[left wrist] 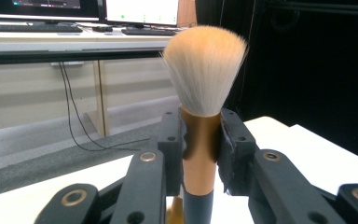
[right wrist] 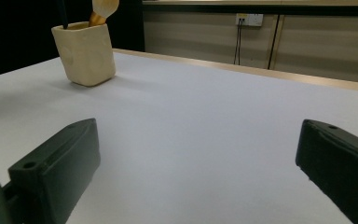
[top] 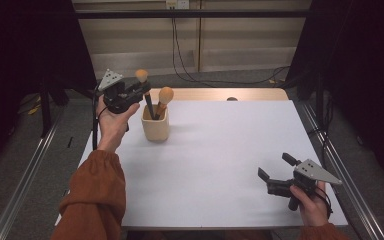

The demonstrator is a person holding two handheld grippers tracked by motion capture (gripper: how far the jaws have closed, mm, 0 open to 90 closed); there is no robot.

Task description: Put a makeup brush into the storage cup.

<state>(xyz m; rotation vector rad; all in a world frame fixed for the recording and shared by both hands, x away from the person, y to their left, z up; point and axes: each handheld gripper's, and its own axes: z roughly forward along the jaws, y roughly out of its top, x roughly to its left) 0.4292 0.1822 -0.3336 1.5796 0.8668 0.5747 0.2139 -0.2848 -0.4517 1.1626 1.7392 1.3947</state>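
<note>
A cream cup (top: pixel 155 125) stands at the table's far left, also in the right gripper view (right wrist: pixel 85 52). Two makeup brushes stand in it. My left gripper (top: pixel 143 89) is shut on the copper ferrule of the left brush (top: pixel 142 76), whose dark handle reaches down into the cup. In the left gripper view this brush (left wrist: pixel 204 74) stands upright between the jaws, bristles up. The second brush (top: pixel 165 95) leans in the cup untouched. My right gripper (top: pixel 277 167) is held open above the table's near right, nothing between its fingers.
The white table top (top: pixel 220 150) stretches bare between the cup and the right gripper. A wooden strip (top: pixel 220 94) borders the far edge. Dark curtains and metal frame rails flank both sides. Cables hang on the back wall.
</note>
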